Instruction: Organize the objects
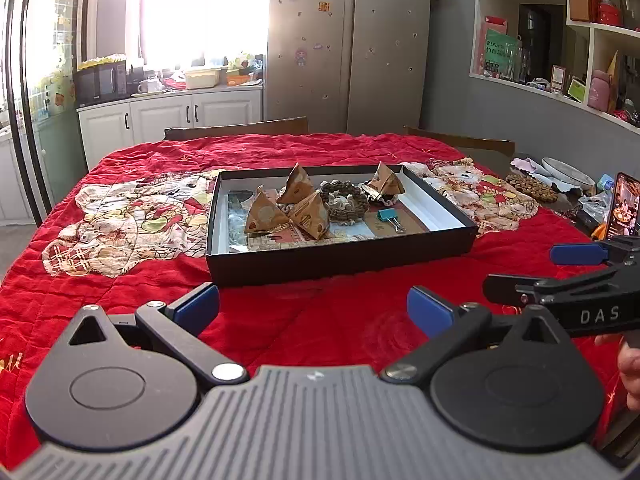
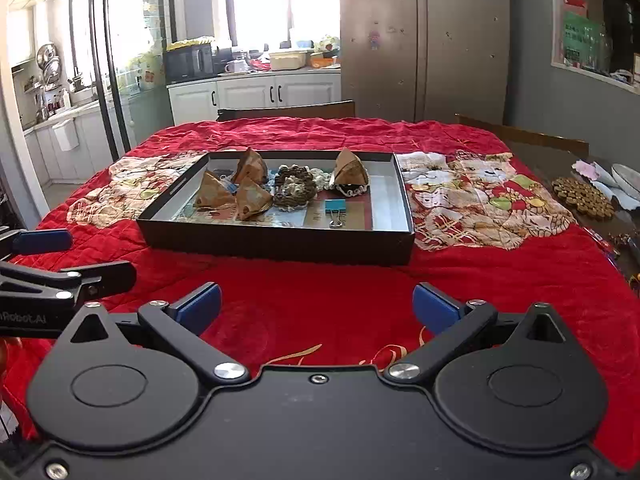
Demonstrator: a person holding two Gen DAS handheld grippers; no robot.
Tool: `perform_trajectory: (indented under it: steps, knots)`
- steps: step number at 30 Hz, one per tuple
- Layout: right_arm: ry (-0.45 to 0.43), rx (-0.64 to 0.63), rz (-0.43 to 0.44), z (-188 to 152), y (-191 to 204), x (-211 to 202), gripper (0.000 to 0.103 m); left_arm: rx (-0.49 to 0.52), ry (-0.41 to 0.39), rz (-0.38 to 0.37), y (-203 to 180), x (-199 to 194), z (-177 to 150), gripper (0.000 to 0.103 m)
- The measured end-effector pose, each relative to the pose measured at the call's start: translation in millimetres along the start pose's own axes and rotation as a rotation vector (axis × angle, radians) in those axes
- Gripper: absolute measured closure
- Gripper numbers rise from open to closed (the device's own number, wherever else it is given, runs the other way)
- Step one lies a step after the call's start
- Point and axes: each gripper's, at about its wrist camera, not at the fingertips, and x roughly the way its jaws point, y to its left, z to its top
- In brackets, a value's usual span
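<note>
A shallow black tray (image 1: 340, 258) lies in the middle of the desk (image 1: 280, 320), which is covered by a red quilt (image 2: 320, 292) printed with bear pictures. Inside the tray, four brown paper pyramids stand point up: three (image 1: 286, 212) are clustered at the left, touching one another, and one (image 1: 386, 180) sits alone toward the far right corner. Between them lies a brown and cream woven ring (image 1: 344, 202), just beside the cluster. A blue binder clip (image 1: 390, 218) lies flat on the tray floor near the front right, apart from the ring.

The left hand-held gripper (image 1: 312, 308) hovers above the quilt in front of the tray, its blue-tipped fingers (image 1: 198, 306) spread wide with nothing between them. The right hand-held gripper (image 2: 316, 306) is level with it, just beside it on the right, also spread wide and holding nothing; its own camera faces the tray's near wall. In the left view, part of a person's hand (image 1: 630, 368) shows at the right edge behind that gripper.

On the bare desk right of the quilt lie a round beaded mat (image 2: 582, 196) and a plate (image 2: 628, 176). A phone (image 1: 622, 208) stands lit near the right edge.
</note>
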Motion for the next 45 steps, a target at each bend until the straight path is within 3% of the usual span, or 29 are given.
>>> perform_trajectory:
  steps: [27,45]
  knots:
    - [0.017,-0.009,0.018,-2.0,4.5,1.0,0.0,-0.014,0.021,-0.014,0.1,0.5,0.2,0.0]
    - [0.024,-0.013,0.006,-4.2,3.3,3.1,0.0,0.018,0.01,0.03,-1.3,-0.9,-3.0,0.0]
